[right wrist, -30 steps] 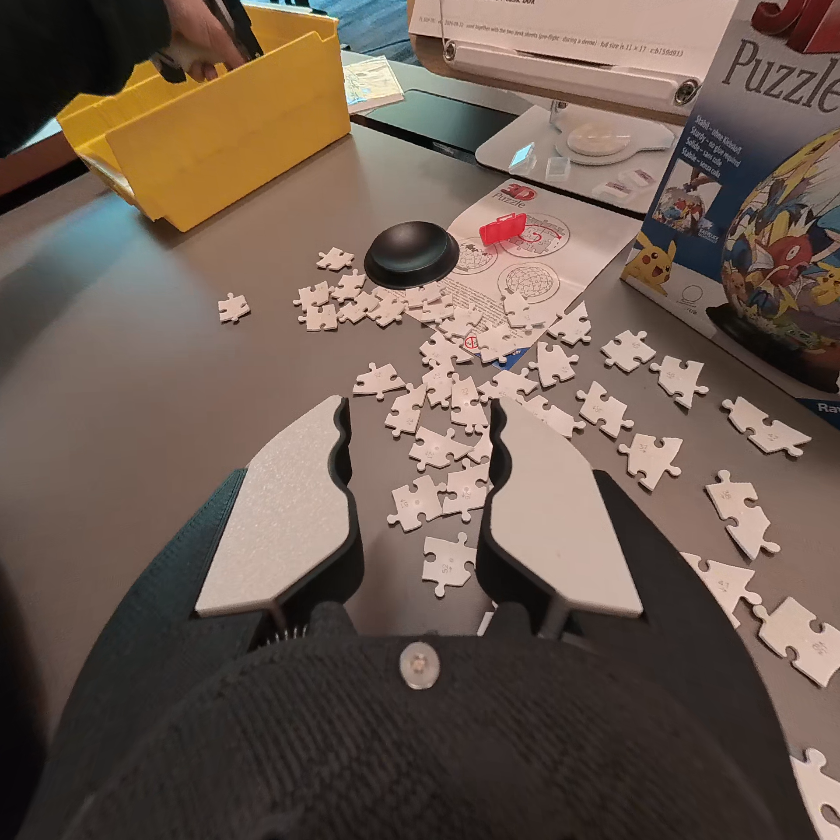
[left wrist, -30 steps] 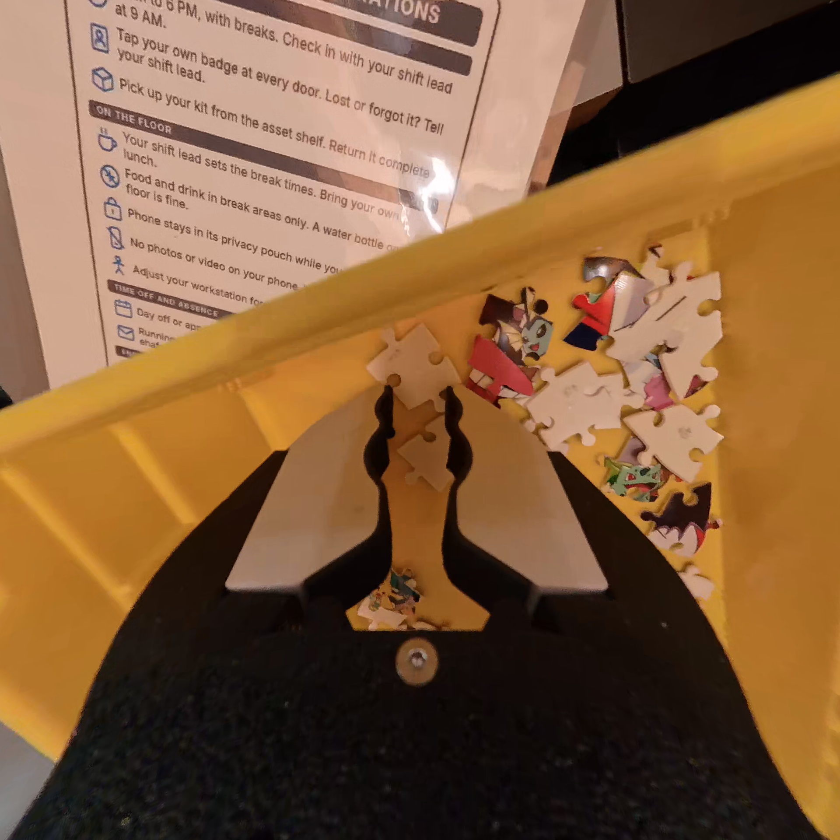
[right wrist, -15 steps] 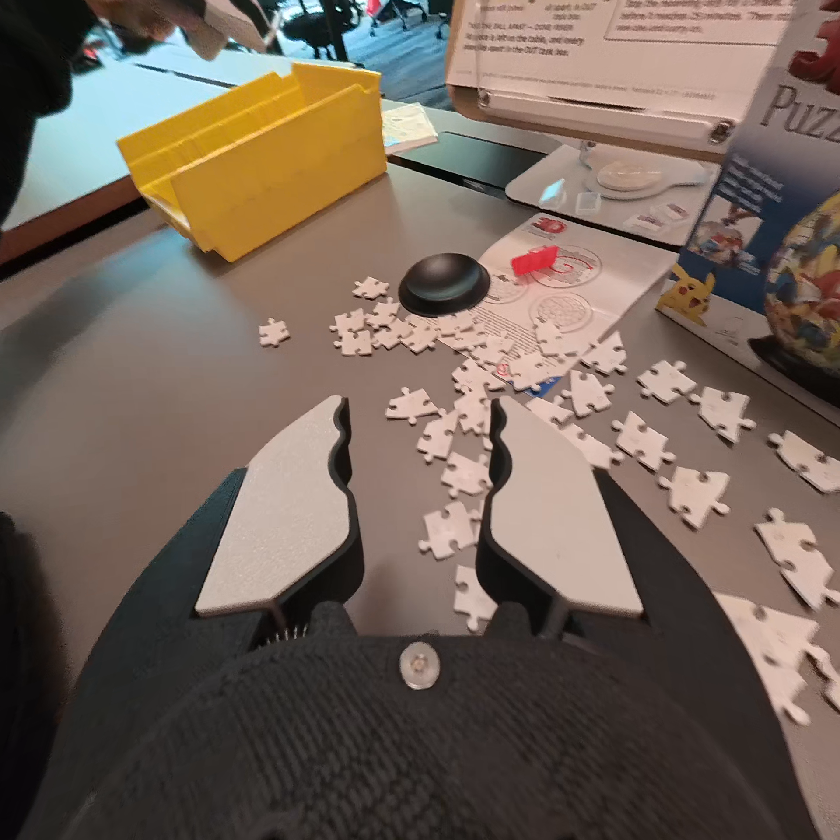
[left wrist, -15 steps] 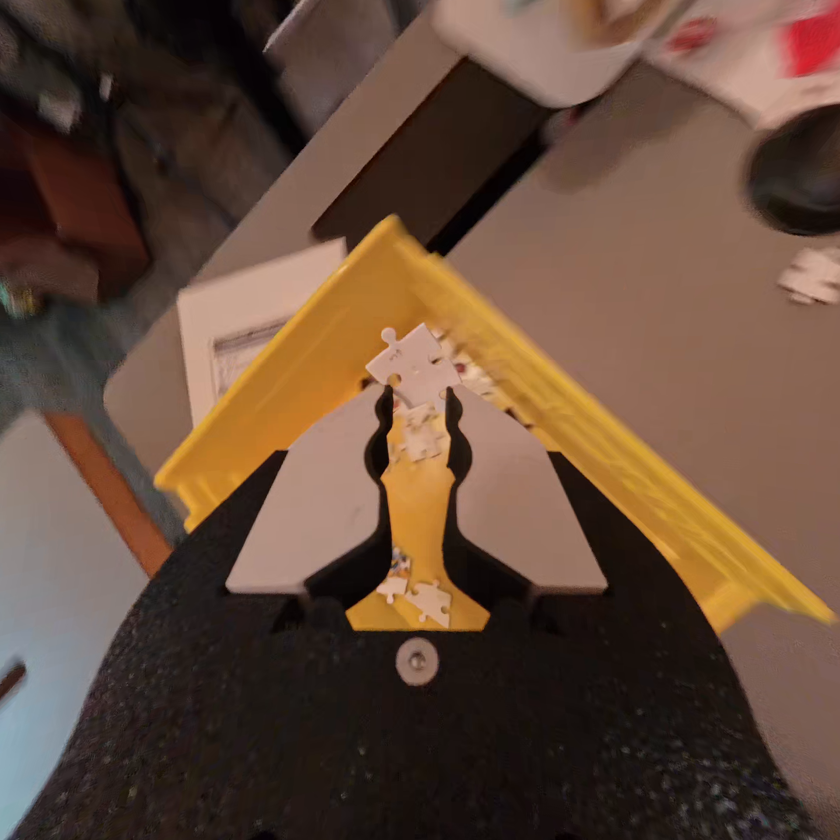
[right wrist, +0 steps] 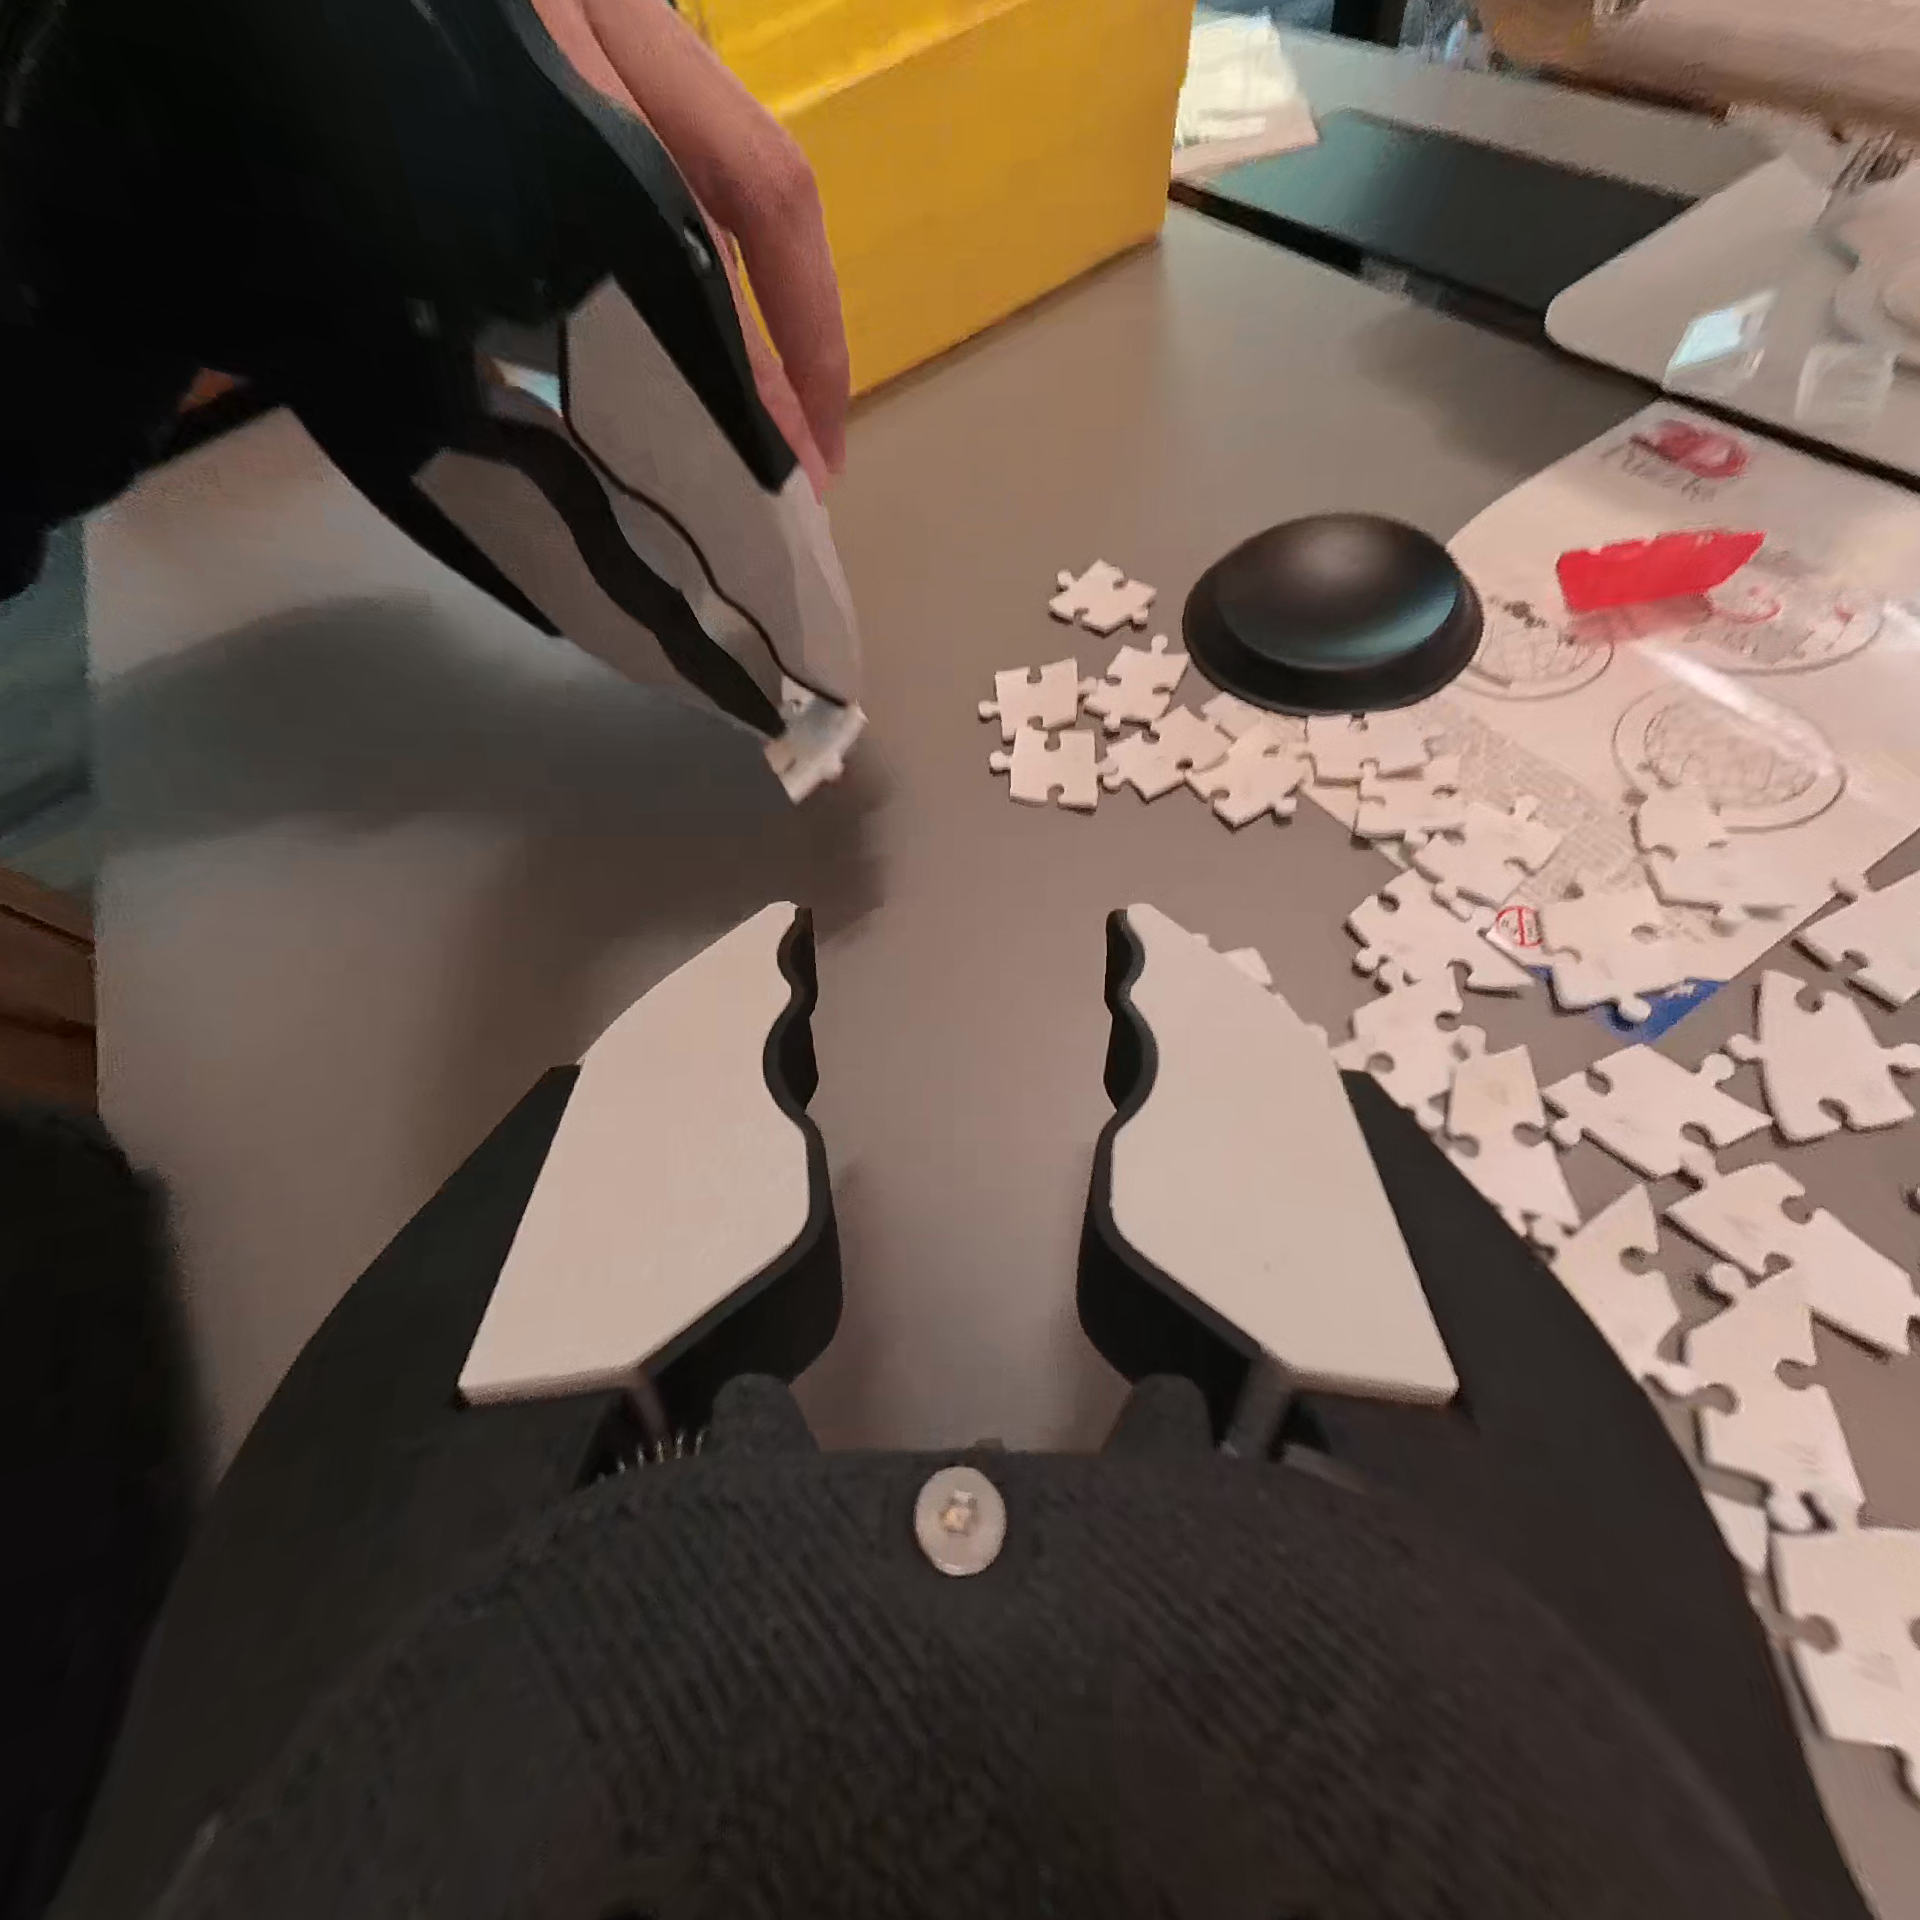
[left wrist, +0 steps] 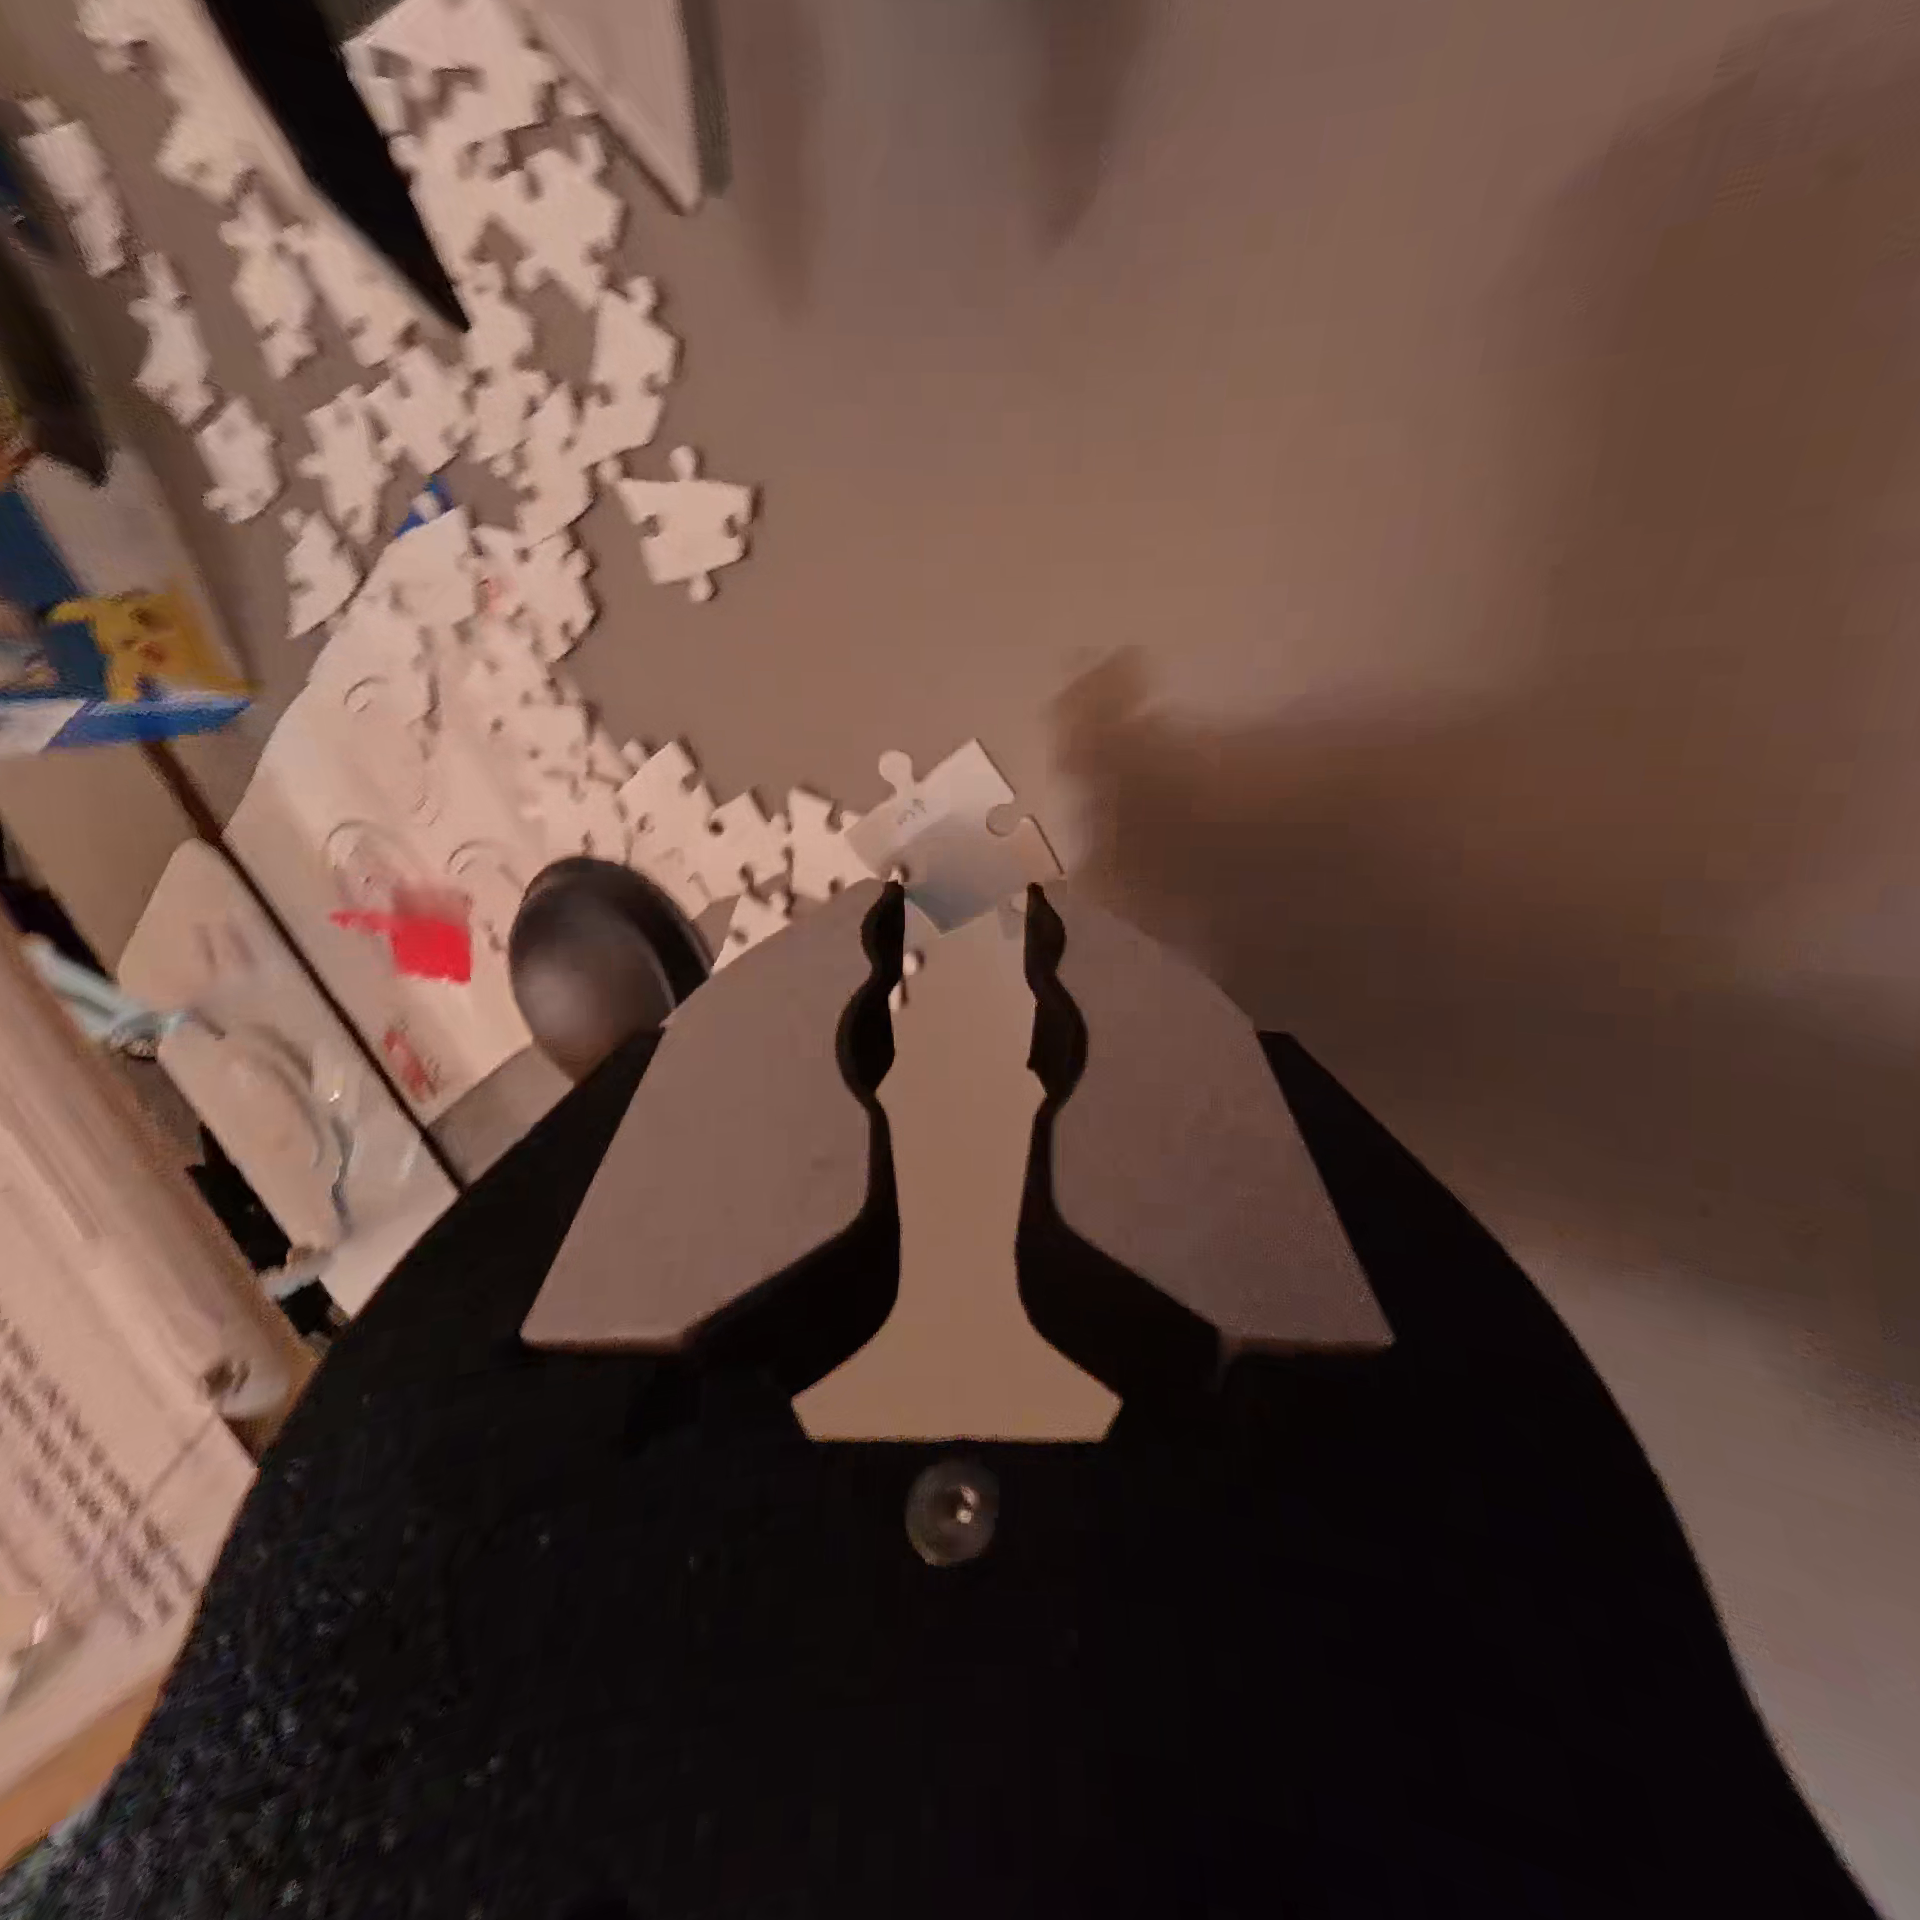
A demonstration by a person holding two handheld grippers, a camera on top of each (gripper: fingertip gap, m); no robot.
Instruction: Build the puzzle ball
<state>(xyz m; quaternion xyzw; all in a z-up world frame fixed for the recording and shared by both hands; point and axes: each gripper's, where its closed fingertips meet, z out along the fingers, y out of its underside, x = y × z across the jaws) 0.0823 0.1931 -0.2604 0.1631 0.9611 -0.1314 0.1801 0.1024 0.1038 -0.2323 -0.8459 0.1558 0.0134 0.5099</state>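
Left gripper (left wrist: 961, 902) pinching a white puzzle piece (left wrist: 954, 831) at its fingertips, held just above the grey bench (right wrist: 935, 499) (blank side up). Right gripper (right wrist: 961, 940) spread, holding nothing, over bare bench. Loose white pieces (right wrist: 1558, 1039) lie beside a black dome stand (right wrist: 1330, 613); yellow bin (right wrist: 966, 156) behind.

Loose puzzle pieces (right wrist: 1226, 748) lay spread on the surface (right wrist: 956, 499), right of the right tongs (right wrist: 961, 940). Dome stand (right wrist: 1330, 613) sat behind them, beside the instruction sheet (right wrist: 1756, 727). Bin (right wrist: 966, 156) stood far left, behind the left tongs (right wrist: 810, 717).
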